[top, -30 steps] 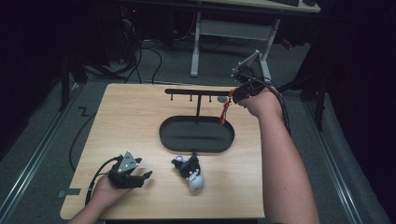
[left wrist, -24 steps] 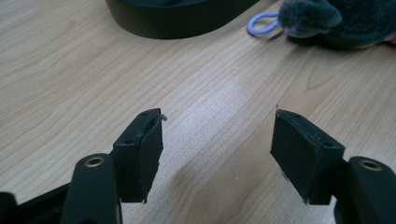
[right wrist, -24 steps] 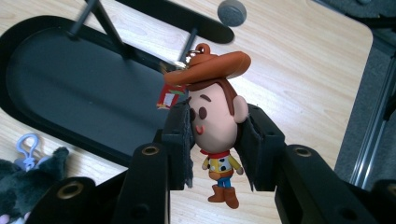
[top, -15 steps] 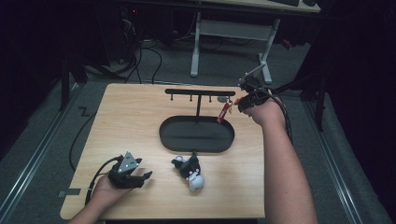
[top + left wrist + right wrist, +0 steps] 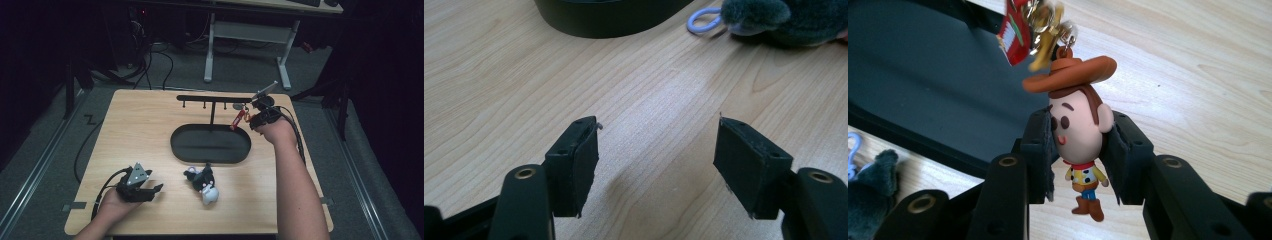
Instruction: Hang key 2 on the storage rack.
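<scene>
The right tool pinches the cowboy keychain at the frame's upper right, lower than a second ago beside the rack. The left tool, spread, has stayed on the desk.

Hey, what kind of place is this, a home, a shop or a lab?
Probably a lab or workshop: a wooden table on dark carpet, loose cables on the floor, and a desk frame behind.

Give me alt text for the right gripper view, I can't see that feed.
The right gripper is shut on the head of a small cowboy figure keychain, its red tag and gold clips dangling above. Behind it lies the black oval tray on the wooden table; a grey plush toy sits at lower left.
</scene>
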